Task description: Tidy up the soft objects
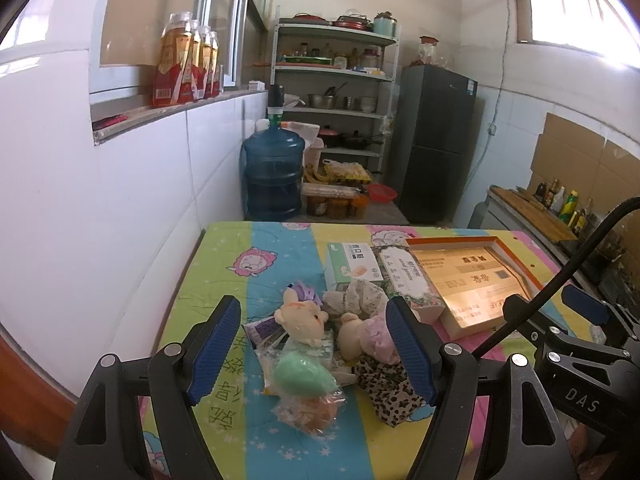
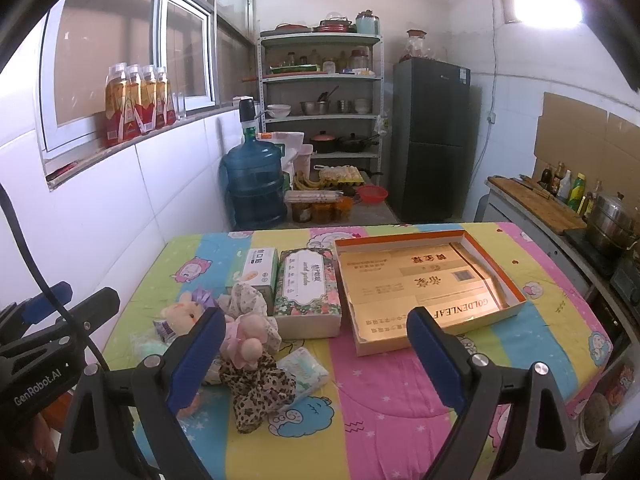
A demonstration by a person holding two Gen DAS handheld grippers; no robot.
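Heaped on the left half of the tabletop [image 2: 400, 400], over its striped cartoon cloth: a cream plush bear [image 1: 301, 318] with a purple bow, a pink plush [image 2: 245, 340], a leopard-print cloth [image 2: 256, 390], a pale floral cloth [image 2: 248, 300], a mint-green soft piece in a clear bag [image 1: 304, 378] and a few flat packets [image 2: 303, 372]. All touching or overlapping in one pile, none of it inside any container.

Just behind the pile, side by side and touching: a green-and-white carton [image 2: 259, 270], closed, and a floral tissue box [image 2: 308, 292], closed. To the right of those, a shallow gold tray-box with an orange rim [image 2: 512, 280], open on top, printed "GOLDENLEAF" on the near wall; only its printed gold lining visible inside, no soft thing in it.

Left tongs [image 1: 314, 356] spread wide, released, raised over the pile with the bear and pink plush framed between the blue pads, gripping nothing. Right tongs [image 2: 316, 354] likewise spread wide, released, empty, framing the leopard cloth on one side and the gold box's near corner on the other.

Beyond the tabletop: a blue water jug [image 2: 254, 184], a metal shelf of pots and bowls [image 2: 320, 76], a dark fridge [image 2: 434, 140].
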